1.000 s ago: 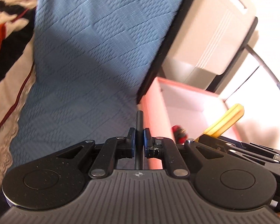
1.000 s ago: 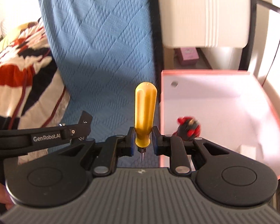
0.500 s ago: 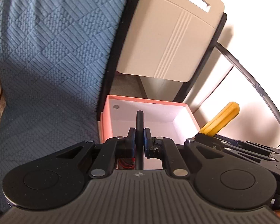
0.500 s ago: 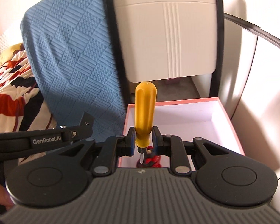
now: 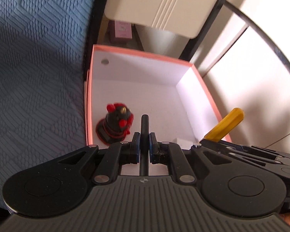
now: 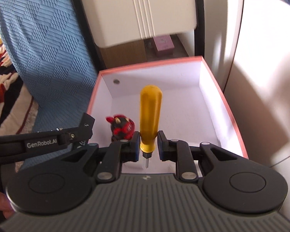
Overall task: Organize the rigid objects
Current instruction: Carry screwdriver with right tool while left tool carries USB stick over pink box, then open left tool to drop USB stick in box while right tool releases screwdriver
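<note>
A pink-rimmed cardboard box (image 5: 137, 52) (image 6: 232, 116) with a white inside stands open below both grippers. A red and black figurine (image 5: 117, 124) (image 6: 122, 127) stands at its near left corner. My left gripper (image 5: 144, 147) is shut on a thin black rod (image 5: 144, 127) that points up over the box. My right gripper (image 6: 148, 145) is shut on a yellow-handled screwdriver (image 6: 150, 114), handle up, metal tip down, above the box's middle. In the left wrist view the yellow handle (image 5: 226, 124) sticks out at the right. A small white block (image 5: 183, 142) lies near the box's front wall.
A blue quilted cover (image 5: 34, 67) (image 6: 42, 44) lies left of the box. A beige chair back (image 5: 164, 5) (image 6: 141, 9) in a black frame rises behind it. A small pink box (image 6: 163, 43) sits on the floor beyond. A patterned blanket (image 6: 2, 81) is far left.
Both grippers have travelled from over the blue cover to above the open box and sunk a little. The box's inside and the figurine now fill the middle of both views. Grips unchanged.
</note>
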A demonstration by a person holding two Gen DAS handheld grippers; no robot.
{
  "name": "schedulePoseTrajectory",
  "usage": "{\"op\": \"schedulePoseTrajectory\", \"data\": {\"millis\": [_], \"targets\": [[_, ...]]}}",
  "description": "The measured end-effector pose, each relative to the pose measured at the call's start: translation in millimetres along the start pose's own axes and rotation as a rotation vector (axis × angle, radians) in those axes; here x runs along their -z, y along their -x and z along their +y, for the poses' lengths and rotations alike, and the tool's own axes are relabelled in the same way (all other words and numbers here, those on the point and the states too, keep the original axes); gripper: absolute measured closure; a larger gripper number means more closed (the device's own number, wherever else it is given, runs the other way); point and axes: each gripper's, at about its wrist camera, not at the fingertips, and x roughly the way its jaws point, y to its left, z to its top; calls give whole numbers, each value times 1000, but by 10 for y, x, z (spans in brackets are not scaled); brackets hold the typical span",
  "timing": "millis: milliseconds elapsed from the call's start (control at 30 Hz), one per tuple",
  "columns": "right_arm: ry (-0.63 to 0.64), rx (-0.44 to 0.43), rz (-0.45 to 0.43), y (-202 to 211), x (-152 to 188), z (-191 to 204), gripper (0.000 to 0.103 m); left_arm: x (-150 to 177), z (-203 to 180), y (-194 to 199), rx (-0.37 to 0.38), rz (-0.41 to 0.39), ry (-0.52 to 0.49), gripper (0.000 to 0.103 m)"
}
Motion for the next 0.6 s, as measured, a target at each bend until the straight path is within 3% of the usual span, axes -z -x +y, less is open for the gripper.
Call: {"op": "schedulePoseTrajectory", "data": {"millis": [333, 600], "targets": [[-64, -15, 110, -330, 358, -220, 80, 124, -36, -250, -11, 54, -9, 92], [-92, -5, 70, -219, 207, -284, 74, -38, -90, 4, -10, 11, -27, 91]]}}
